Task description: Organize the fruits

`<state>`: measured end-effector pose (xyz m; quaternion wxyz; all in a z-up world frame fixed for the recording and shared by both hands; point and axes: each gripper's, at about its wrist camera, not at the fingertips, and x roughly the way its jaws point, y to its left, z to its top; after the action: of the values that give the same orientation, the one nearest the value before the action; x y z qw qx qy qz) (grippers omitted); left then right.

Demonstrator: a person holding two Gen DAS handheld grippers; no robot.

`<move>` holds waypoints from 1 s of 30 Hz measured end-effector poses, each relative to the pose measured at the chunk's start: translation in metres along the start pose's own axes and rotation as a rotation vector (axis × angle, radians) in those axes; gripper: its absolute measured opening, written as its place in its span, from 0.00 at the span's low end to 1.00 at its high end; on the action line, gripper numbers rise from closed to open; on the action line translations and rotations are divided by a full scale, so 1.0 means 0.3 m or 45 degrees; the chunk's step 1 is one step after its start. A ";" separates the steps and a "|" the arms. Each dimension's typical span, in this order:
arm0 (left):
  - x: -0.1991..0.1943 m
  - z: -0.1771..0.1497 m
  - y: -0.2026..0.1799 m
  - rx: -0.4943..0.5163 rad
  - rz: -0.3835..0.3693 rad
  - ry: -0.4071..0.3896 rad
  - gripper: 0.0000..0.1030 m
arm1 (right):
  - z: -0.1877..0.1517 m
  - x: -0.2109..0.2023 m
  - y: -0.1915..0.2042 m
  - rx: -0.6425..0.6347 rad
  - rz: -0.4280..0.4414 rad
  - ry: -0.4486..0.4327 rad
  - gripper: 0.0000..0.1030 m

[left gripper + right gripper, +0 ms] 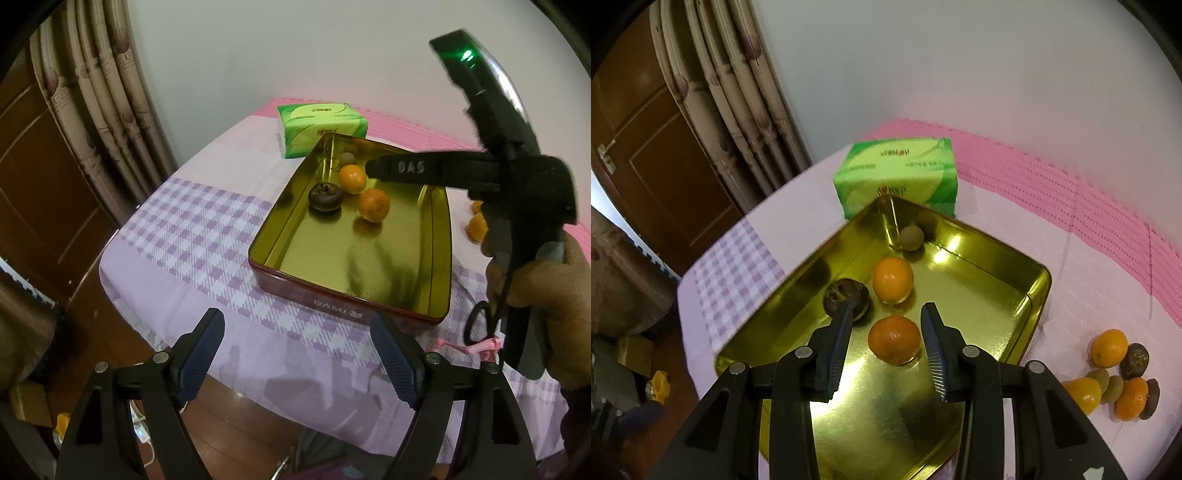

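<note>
A round orange fruit (pixel 894 339) lies in the gold metal tin (pixel 1030 280), between the right hand-held gripper's (pixel 884 332) parted jaws, untouched. Placing looks done; next, fetch from the loose fruit pile (pixel 1115 376). The left hand-held gripper (pixel 295 339) hangs open, empty.

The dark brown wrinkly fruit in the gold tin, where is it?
In the right wrist view the dark brown wrinkly fruit lies inside the gold metal tin, toward its left wall, beside the two round oranges.

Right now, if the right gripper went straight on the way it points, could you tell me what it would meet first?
Most likely the nearer orange in the gold tin: it sits between the open right gripper jaws, untouched, though depth is unclear.
</note>
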<state>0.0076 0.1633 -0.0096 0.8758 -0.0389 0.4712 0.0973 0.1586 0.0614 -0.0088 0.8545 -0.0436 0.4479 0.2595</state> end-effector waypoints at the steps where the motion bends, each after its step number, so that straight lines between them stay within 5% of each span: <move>1: 0.001 -0.001 0.000 0.002 0.001 0.000 0.79 | -0.001 -0.019 0.000 0.010 0.007 -0.022 0.38; 15: -0.001 -0.011 -0.025 0.044 0.028 -0.011 0.81 | -0.168 -0.250 -0.126 0.195 -0.002 -0.165 0.65; 30: -0.013 -0.028 -0.074 0.107 0.064 -0.027 0.82 | -0.583 -0.476 -0.667 0.448 -0.587 -0.085 0.82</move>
<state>0.0033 0.1398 -0.0115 0.8789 0.0107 0.4664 0.0997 0.0590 -0.2224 -0.0317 0.8996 0.0132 0.4360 -0.0218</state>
